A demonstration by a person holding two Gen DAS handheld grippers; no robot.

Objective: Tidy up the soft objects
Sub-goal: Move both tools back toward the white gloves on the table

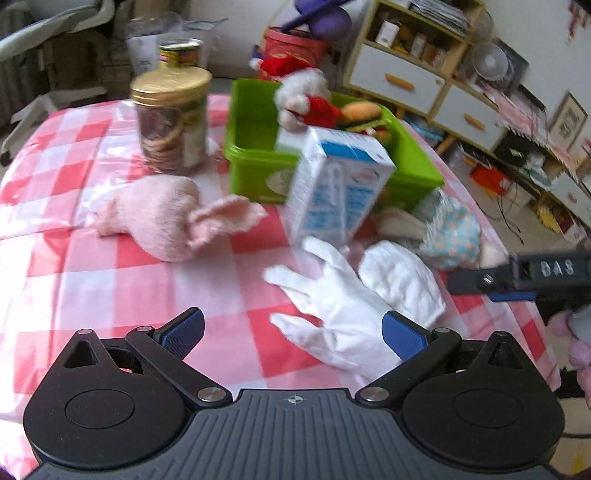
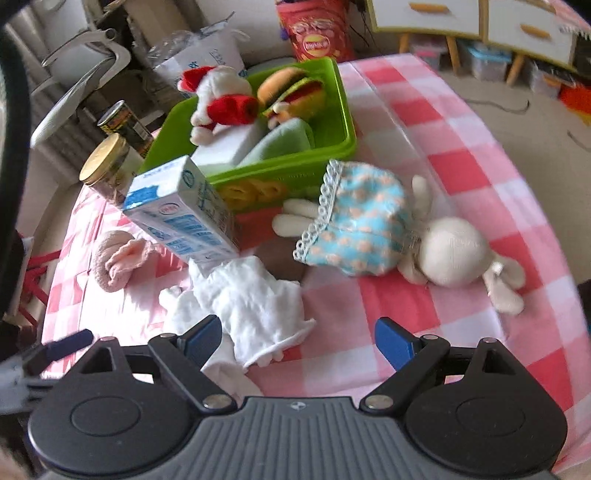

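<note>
Likely both tongs, left and right, released, snag one glove and tip the carton at 12 o'clock

Seemingly "DAS" on right claw

A blue-and-white milk carton stands on a pink-and-white checked tablecloth, just in front of a green bin. To its left, a gold-lidded glass jar holds what appear to be brown cookies, with a yellow-labelled tin can behind it. Beyond the table stand a red snack canister and a white drawer cabinet.
</note>
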